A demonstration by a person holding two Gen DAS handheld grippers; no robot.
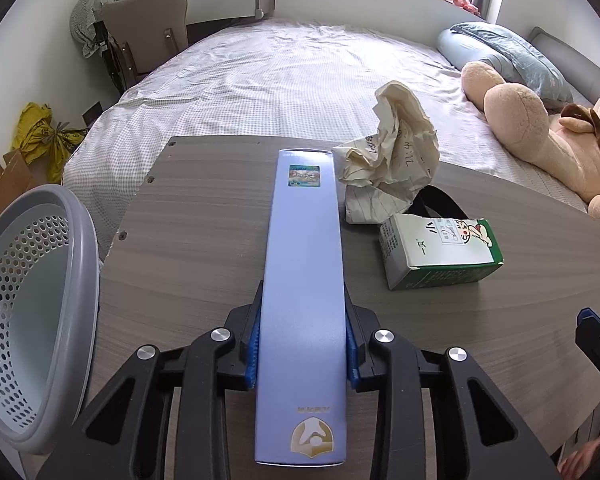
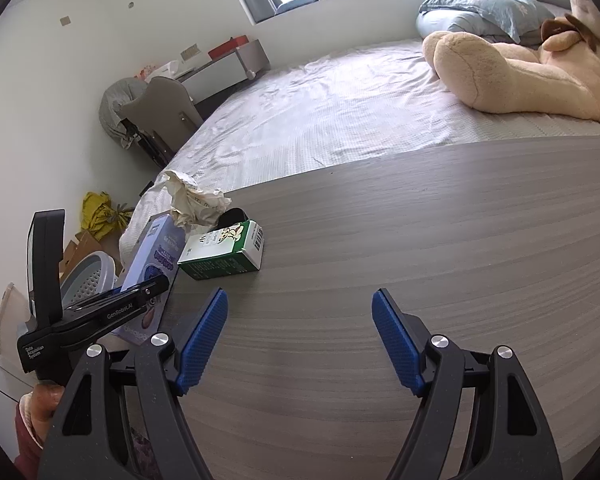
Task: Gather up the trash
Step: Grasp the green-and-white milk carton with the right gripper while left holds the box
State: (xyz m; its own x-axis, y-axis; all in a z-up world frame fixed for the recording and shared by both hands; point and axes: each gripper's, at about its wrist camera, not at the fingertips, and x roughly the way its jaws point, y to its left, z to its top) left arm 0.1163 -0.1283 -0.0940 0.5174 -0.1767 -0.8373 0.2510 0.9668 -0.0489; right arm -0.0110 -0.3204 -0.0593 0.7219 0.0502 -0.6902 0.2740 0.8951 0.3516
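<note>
Looking through the left wrist view, we see our left gripper point(image 1: 302, 354) clamped on one long blue box point(image 1: 302, 300), its long axis running toward twelve o'clock. One grey perforated bin point(image 1: 40, 312) waits at nine o'clock, just beside the wooden table point(image 1: 200, 240). One crumpled paper point(image 1: 392, 160) and one green carton point(image 1: 440, 252) lie at two o'clock. From the right wrist view, our right gripper point(image 2: 300, 340) stands wide apart and empty, both pieces at ten o'clock.

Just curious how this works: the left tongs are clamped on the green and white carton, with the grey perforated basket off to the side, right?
Not quite. The left wrist view shows the left tongs clamped on the long pale-blue cardboard box; the green and white carton lies untouched. The grey perforated basket is beside.
</note>
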